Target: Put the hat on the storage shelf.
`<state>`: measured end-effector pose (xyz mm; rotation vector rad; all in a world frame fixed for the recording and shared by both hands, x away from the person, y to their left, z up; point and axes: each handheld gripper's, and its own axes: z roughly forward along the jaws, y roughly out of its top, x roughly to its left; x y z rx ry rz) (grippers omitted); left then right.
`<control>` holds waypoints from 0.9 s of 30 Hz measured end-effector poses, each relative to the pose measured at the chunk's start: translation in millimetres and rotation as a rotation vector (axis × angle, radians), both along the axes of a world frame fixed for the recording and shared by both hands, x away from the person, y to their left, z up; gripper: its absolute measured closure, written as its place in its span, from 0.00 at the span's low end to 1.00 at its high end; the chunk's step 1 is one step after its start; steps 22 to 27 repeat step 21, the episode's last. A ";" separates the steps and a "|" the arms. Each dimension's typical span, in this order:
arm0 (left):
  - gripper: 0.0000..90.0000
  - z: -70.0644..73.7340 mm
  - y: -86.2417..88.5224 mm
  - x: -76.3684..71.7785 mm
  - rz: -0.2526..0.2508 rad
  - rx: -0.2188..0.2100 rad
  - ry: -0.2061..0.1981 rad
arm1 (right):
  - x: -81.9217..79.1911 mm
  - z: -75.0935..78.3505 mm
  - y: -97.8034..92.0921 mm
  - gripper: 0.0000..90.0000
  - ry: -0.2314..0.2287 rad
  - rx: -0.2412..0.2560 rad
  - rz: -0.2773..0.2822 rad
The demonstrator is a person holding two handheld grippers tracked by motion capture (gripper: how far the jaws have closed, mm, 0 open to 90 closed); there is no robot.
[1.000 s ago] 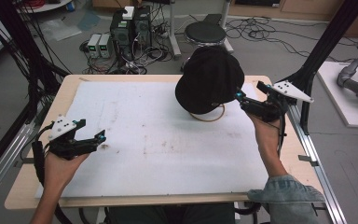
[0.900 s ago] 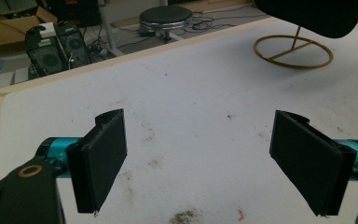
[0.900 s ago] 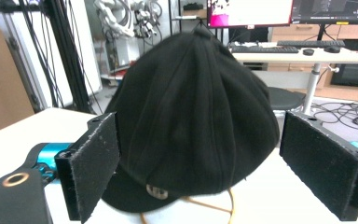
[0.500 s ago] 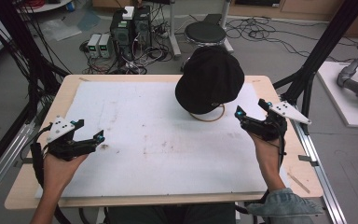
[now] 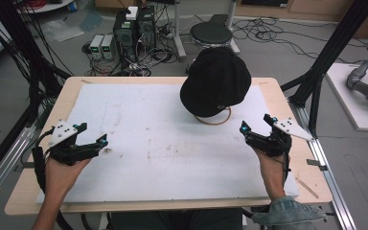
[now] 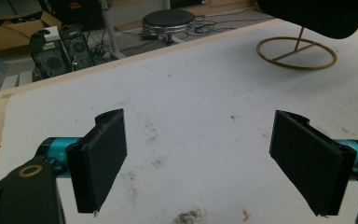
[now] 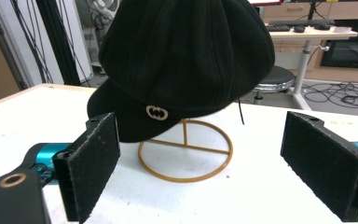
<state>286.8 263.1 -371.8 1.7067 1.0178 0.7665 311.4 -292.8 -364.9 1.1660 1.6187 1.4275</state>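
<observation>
The black cap (image 5: 215,81) sits perched on its gold wire stand (image 5: 214,116) at about one o'clock on the white mat (image 5: 139,143), toward the far edge; the stand's ring base rests flat on the mat and the cap's brim with its small metal emblem (image 7: 157,112) faces your right gripper (image 5: 255,131); that gripper hovers at four o'clock of the stand, near it, jaws spread wide and holding nothing; from it the cap lies dead ahead at twelve, framed between the pads; your left gripper (image 5: 87,142) is well apart at eight o'clock, jaws also wide and empty, the stand up at its one o'clock; your right hand (image 5: 271,165) looks the nearer one for any reach.
</observation>
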 end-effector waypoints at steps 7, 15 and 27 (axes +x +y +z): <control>0.21 -0.4 -0.1 0.0 -0.001 0.002 -0.001 | -4.2 -19.5 3.4 0.13 0.021 -0.002 -0.005; 0.21 -0.7 -0.2 0.3 0.002 0.004 -0.002 | -3.2 -23.3 3.5 0.13 0.037 0.000 -0.007; 0.21 -1.0 -0.4 0.2 0.000 0.009 -0.001 | -2.9 -24.2 2.5 0.13 0.037 -0.004 -0.015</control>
